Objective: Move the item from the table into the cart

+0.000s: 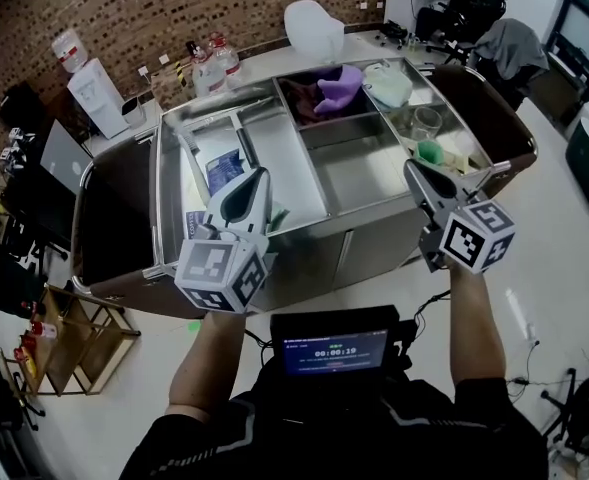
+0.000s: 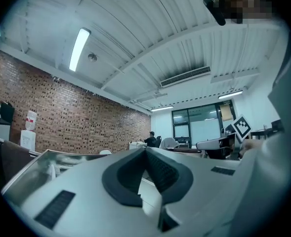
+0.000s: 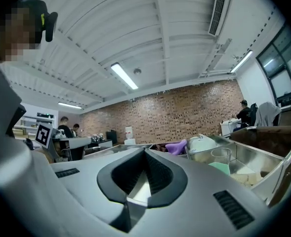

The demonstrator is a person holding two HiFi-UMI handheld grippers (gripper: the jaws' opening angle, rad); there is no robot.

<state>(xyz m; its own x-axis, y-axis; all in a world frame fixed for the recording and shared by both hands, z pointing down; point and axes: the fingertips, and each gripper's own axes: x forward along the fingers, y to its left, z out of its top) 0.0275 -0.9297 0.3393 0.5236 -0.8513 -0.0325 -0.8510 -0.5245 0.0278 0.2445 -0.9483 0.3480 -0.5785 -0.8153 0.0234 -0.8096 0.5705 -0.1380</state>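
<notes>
A steel cart (image 1: pixel 359 183) with several open compartments stands in front of me. It holds a purple item (image 1: pixel 336 86), a pale lidded bowl (image 1: pixel 387 83), a clear cup (image 1: pixel 426 121), a green item (image 1: pixel 430 152) and a blue packet (image 1: pixel 224 171). My left gripper (image 1: pixel 262 173) is held over the cart's left part, shut and empty. My right gripper (image 1: pixel 411 165) is raised at the cart's right front, also shut with nothing in it. The left gripper view shows the left gripper (image 2: pixel 146 149) with its tips meeting. In the right gripper view the right gripper (image 3: pixel 145 151) points past the purple item (image 3: pixel 177 146) and the cup (image 3: pixel 220 156).
Behind the cart runs a white table (image 1: pixel 274 58) with water bottles (image 1: pixel 214 63) and a white bag (image 1: pixel 314 28). Dark brown panels (image 1: pixel 114 218) flank the cart on both sides. A water dispenser (image 1: pixel 94 93), a laptop (image 1: pixel 59 158) and a wooden stool (image 1: pixel 74 338) stand at the left.
</notes>
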